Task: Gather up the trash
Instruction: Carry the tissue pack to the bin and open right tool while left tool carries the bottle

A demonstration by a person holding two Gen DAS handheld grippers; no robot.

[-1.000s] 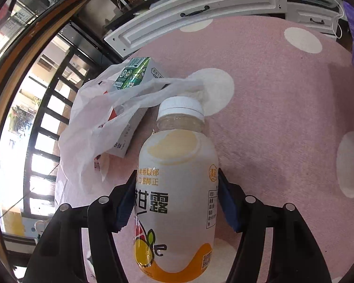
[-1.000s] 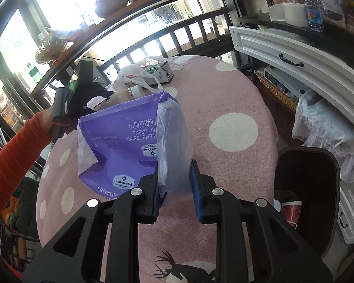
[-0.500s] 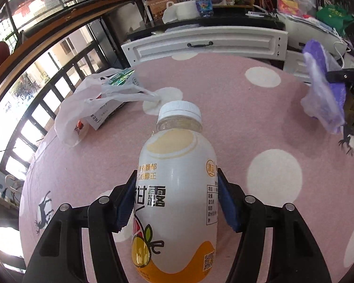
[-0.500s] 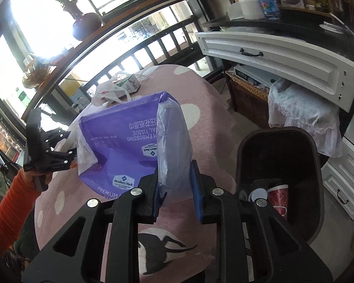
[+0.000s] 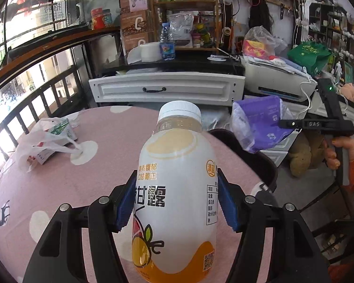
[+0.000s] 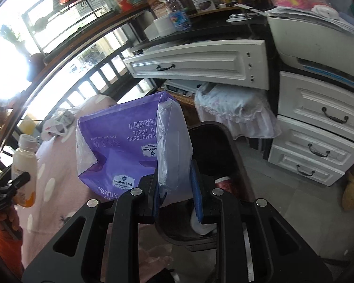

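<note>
The left tongs (image 5: 175,202) were clamped on a white juice bottle (image 5: 177,188) with a white cap and orange base, blue pads pressed to its sides about halfway down the label. The bottle stood upright in the grip, held above the pink, white-dotted bench (image 5: 94,176), cap pointing toward twelve o'clock in the left wrist view.

The right tongs (image 6: 174,188) were closed on a purple tissue pack wrapper (image 6: 120,146), pinching its clear crumpled end between the pads. The wrapper hung out over the black trash bin (image 6: 226,146), which sat on the floor just off the bench edge. Inside the bin a red paper cup (image 6: 224,181) showed at about three o'clock from the tongs' tips, with something white below it that I could not make out.

From the left wrist view the wrapper and the right tongs sat at two o'clock, with a hand (image 5: 339,151) in an orange sleeve on the handle. From the right wrist view the bottle and the left tongs appeared at nine o'clock, near the frame edge.

Left behind on the bench, at ten o'clock from the bottle, lay a white plastic bag (image 5: 37,141) loosely wrapped around a green-and-white carton (image 5: 60,127). Beyond the bench stood a white drawer front (image 5: 165,89) with a dark handle, and a water bottle (image 5: 166,42) on the black counter above it.
</note>
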